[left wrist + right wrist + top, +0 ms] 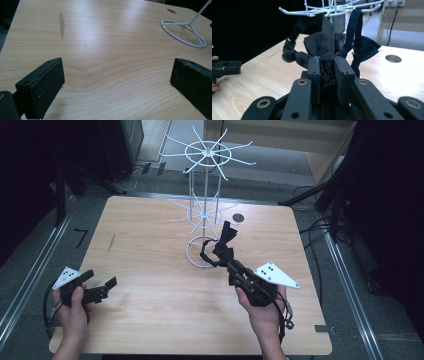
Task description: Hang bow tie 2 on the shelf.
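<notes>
Right gripper view: the right tongs (327,68) are clamped on a black bow tie (322,47), raised near the white wire rack (205,195), seemingly for hanging on a prong. The left tongs (102,287) are kept spread apart and empty, low over the counter (150,270).

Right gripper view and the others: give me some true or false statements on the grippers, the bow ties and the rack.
1. The right gripper is shut on a black bow tie. True.
2. The left gripper holds a bow tie. False: its jaws stand open over the bare table.
3. A dark blue bow tie hangs from the white wire rack. True.
4. The rack lies on its side. False: it stands upright on its ring base.
5. The left gripper touches the rack. False: they are apart.
</notes>
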A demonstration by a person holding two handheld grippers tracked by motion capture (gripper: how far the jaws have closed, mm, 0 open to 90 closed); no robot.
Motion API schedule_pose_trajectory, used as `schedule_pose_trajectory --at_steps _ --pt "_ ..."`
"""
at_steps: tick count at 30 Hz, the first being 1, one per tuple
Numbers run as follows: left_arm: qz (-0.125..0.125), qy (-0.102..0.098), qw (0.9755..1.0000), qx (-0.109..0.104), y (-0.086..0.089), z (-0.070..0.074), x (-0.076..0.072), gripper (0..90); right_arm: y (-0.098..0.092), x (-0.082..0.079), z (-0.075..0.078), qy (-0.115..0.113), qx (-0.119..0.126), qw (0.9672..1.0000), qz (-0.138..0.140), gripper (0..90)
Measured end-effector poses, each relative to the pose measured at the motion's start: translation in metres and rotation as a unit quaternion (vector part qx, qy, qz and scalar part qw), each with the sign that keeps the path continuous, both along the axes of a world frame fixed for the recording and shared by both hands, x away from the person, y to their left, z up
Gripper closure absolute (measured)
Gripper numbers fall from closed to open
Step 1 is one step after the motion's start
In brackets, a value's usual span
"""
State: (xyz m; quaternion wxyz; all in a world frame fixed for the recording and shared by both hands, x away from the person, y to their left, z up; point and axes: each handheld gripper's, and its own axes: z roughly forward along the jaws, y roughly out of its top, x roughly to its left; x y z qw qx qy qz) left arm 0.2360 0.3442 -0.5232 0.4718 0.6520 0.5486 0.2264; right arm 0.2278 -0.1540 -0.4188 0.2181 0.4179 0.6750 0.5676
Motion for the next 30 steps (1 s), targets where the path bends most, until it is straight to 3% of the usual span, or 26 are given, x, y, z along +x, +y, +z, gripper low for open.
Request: schedule_pose_trajectory --at_steps 30 --pt "-0.001 0.000 1.0000 0.002 -0.001 0.000 0.000 0.0 -0.009 -0.014 0.032 -0.058 0.029 0.9979 -0.003 77.1"
